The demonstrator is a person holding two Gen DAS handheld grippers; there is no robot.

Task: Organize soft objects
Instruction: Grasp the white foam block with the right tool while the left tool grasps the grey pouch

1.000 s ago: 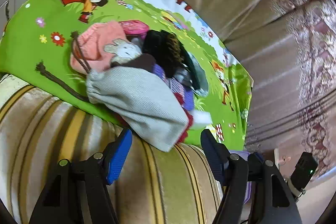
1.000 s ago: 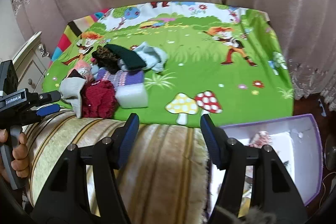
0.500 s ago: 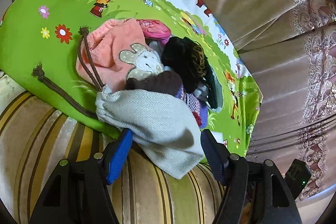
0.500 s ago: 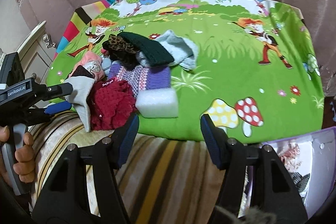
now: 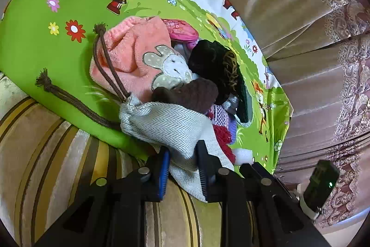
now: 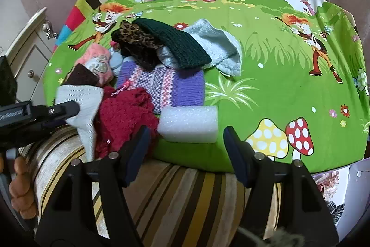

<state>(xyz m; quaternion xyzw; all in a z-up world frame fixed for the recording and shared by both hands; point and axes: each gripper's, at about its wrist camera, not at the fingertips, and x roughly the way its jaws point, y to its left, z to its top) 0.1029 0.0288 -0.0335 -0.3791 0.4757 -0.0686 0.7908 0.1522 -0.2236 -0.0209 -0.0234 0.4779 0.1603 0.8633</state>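
Left gripper (image 5: 182, 163) jaws just closed, pinching grey drawstring pouch (image 5: 171, 129) by its bottom corner (likely to lift it clear). Right gripper (image 6: 185, 142) jaws wide, empty, nearing foam block (image 6: 188, 123).

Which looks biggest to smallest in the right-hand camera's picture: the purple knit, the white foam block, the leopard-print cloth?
1. Purple knit, though partly covered by other clothes.
2. White foam block; it lies nearer the camera, so its true size is unsure.
3. Leopard-print cloth, clearly smallest.
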